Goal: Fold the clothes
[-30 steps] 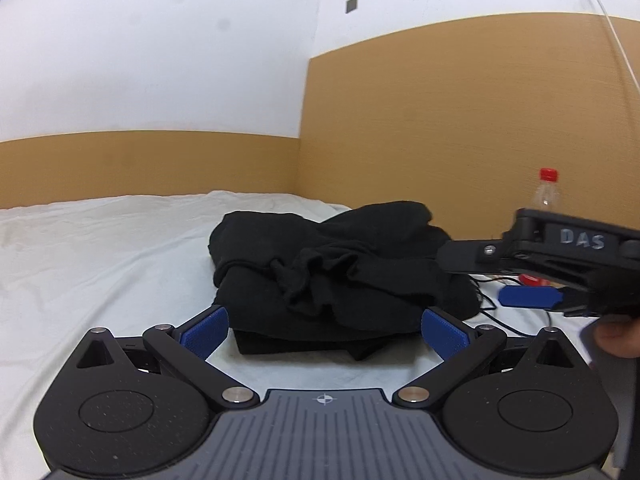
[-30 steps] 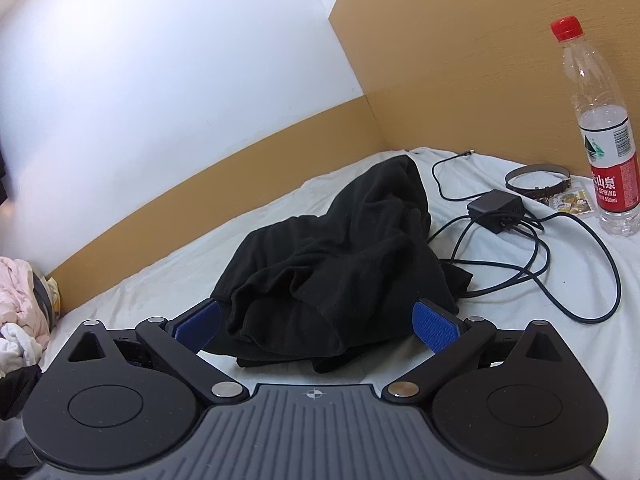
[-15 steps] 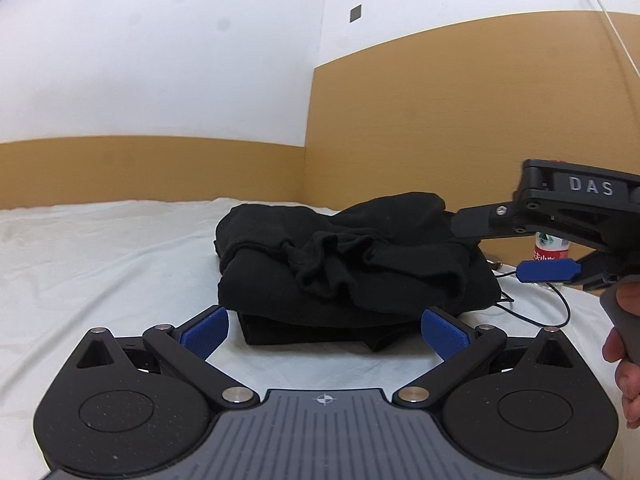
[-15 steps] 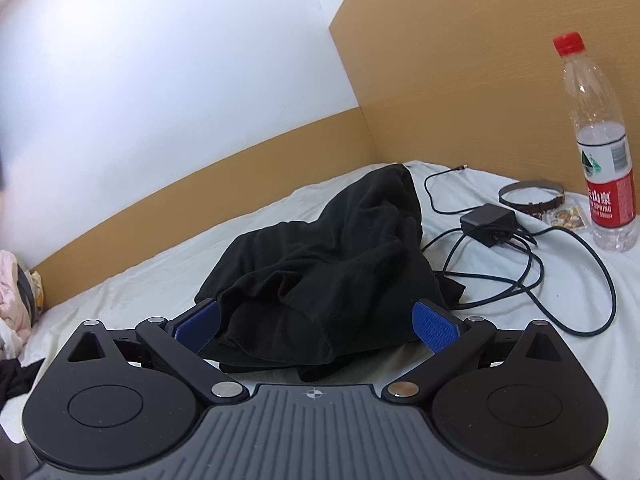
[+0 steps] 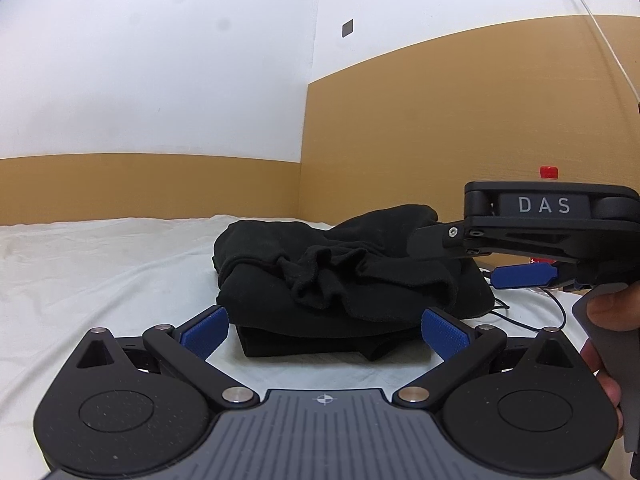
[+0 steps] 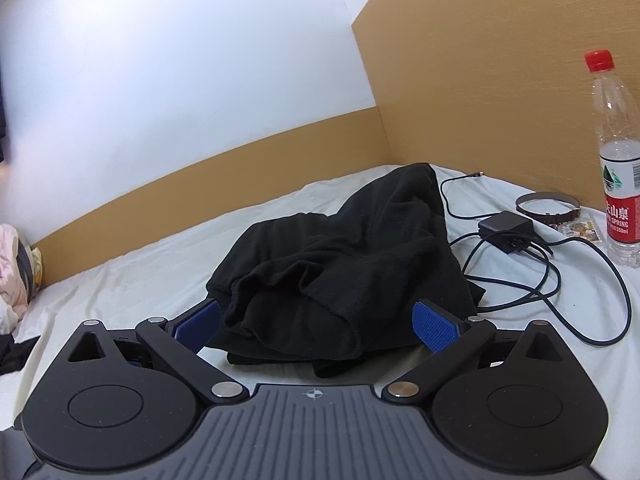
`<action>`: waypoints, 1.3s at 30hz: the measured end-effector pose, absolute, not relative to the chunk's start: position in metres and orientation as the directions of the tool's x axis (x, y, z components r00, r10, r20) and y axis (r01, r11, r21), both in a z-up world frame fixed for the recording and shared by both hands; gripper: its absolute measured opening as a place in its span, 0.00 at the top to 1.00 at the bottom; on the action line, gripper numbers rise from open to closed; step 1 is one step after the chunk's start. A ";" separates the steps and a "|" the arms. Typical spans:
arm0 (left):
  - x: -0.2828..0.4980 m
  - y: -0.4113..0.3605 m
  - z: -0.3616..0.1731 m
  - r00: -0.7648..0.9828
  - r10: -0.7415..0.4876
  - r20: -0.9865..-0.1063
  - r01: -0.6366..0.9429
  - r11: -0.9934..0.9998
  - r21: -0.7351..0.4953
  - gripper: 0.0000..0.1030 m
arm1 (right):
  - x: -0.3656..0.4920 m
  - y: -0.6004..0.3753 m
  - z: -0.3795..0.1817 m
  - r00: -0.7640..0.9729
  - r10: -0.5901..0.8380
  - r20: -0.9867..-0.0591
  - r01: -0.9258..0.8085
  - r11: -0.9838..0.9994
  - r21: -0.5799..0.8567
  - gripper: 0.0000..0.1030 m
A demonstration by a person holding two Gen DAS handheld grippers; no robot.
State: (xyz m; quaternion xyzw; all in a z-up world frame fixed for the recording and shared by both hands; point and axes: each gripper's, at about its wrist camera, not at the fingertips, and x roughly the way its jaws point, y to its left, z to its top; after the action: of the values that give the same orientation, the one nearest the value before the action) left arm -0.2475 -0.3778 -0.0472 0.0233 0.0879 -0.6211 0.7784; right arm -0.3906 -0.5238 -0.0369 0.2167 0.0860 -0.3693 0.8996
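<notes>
A black garment (image 5: 344, 276) lies in a loosely folded, rumpled heap on the white sheet (image 5: 100, 276), near the corner of the brown-panelled walls. My left gripper (image 5: 324, 330) stands open just short of the heap's near edge, blue pads apart and empty. In the right wrist view the same black garment (image 6: 344, 264) fills the middle, and my right gripper (image 6: 316, 322) is open in front of it with nothing between its fingers. The right gripper's body also shows at the right of the left wrist view, held by a hand (image 5: 608, 312).
A water bottle (image 6: 618, 168) with a red cap stands at the right by the wall. A dark charger (image 6: 506, 226) with looping cables, a strap (image 6: 548, 204) and a small card lie beside the garment. Pink and white clothes (image 6: 12, 264) sit at far left.
Both grippers have dropped lower and moved a little nearer the black heap, so it sits lower and flatter in view. The right gripper has risen in the left wrist view. The garment has not moved.
</notes>
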 end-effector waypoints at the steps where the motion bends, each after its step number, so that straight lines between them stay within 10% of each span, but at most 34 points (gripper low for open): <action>1: -0.247 -0.378 -0.047 0.212 -0.963 -0.167 0.971 0.227 -0.074 0.01 | -0.390 -0.524 -0.037 0.712 -0.627 -0.316 0.702 0.635 0.323 0.00; 39: -0.243 -0.379 -0.049 0.204 -0.964 -0.171 0.970 0.223 -0.100 0.01 | -0.390 -0.525 -0.040 0.704 -0.629 -0.331 0.710 0.626 0.321 0.00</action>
State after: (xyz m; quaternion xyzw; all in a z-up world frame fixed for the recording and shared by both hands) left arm -0.2430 -0.3789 -0.0487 0.0146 0.0984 -0.6233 0.7756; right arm -0.3904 -0.5252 -0.0397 0.2178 0.0937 -0.3733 0.8969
